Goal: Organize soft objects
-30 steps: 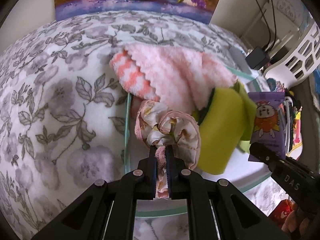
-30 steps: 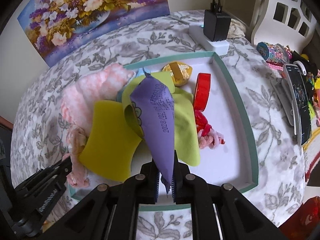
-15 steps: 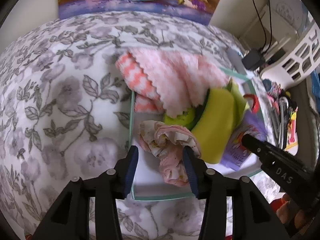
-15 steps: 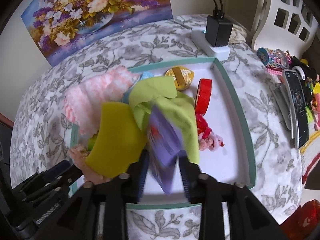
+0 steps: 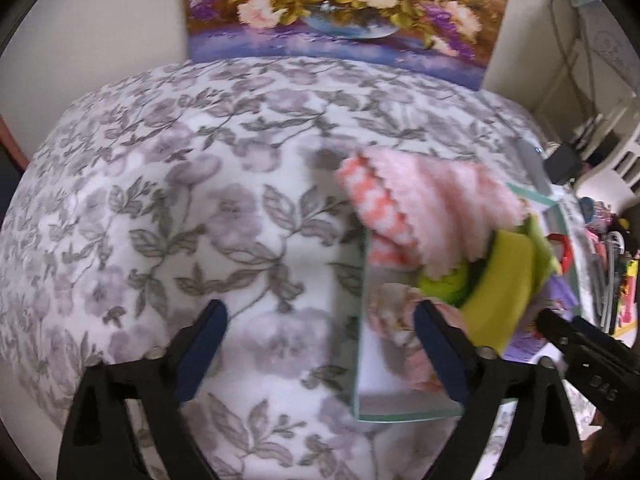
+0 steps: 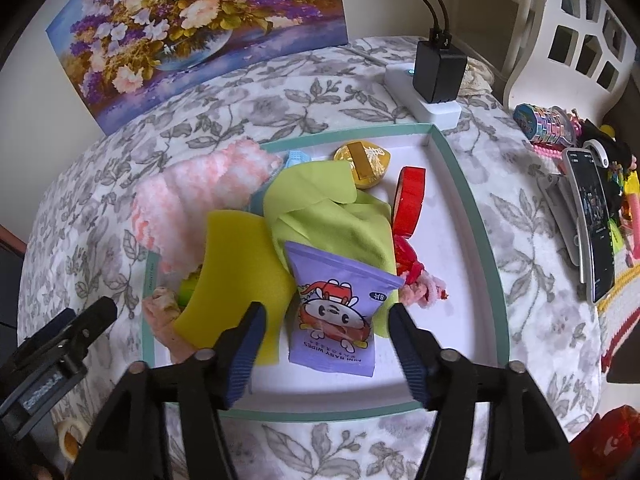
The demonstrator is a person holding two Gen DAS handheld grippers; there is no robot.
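A white tray with a teal rim (image 6: 468, 200) holds a pile of soft things. A purple baby-wipes pack (image 6: 336, 312) lies flat at the tray's front, on a green cloth (image 6: 332, 216) and beside a yellow sponge sheet (image 6: 236, 264). A pink striped towel (image 6: 200, 196) drapes over the far left rim. A floral scrunchie (image 5: 396, 316) lies in the near left corner. My right gripper (image 6: 324, 344) is open and empty around the pack's near end. My left gripper (image 5: 320, 340) is open and empty over the tray's left edge (image 5: 362, 320) and the tablecloth.
A gold round tin (image 6: 362, 162), a red tape roll (image 6: 410, 200) and a red-pink yarn piece (image 6: 416, 276) lie in the tray. A power strip with a charger (image 6: 434, 80), a phone (image 6: 594, 220) and toys stand to the right. A flower painting (image 6: 192, 28) leans at the back.
Both grippers opened wide and pulled back. The right let go of the purple wipes pack, which now lies flat in the tray. The left let go of the scrunchie and shifted left.
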